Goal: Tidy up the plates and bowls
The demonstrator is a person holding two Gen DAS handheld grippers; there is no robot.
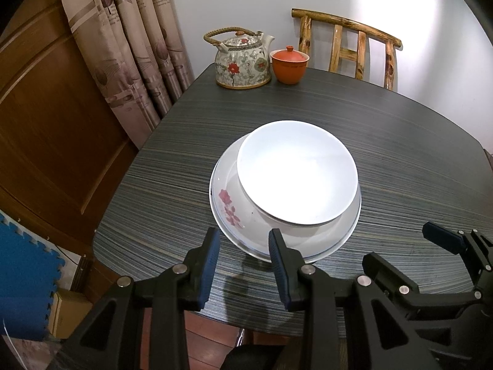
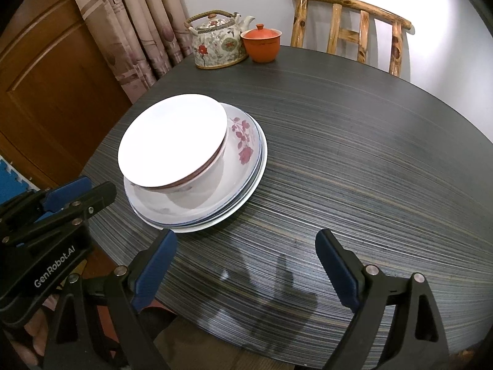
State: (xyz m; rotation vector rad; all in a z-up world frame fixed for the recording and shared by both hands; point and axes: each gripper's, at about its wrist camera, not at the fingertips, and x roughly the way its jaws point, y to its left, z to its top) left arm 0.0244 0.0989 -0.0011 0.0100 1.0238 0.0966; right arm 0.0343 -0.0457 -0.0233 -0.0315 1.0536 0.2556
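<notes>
A white bowl (image 1: 295,172) sits nested in a second bowl with a thin red rim line, on a stack of plates (image 1: 228,206) whose top plate has red flowers. In the right wrist view the bowl (image 2: 172,141) and plates (image 2: 246,145) stand at the table's left. My left gripper (image 1: 245,240) hovers at the near edge of the stack, its jaws partly apart with nothing pressed between the blue pads. My right gripper (image 2: 245,237) is wide open over bare tabletop, to the right of the stack. Each gripper shows in the other's view: the left gripper (image 2: 89,191), the right gripper (image 1: 397,243).
A dark striped round table (image 2: 354,154) holds a flowered teapot (image 2: 215,43) and a red lidded cup (image 2: 262,44) at its far edge. A wooden chair (image 2: 348,21) stands behind it. Curtains (image 1: 138,46) and a wooden door (image 1: 46,123) are on the left.
</notes>
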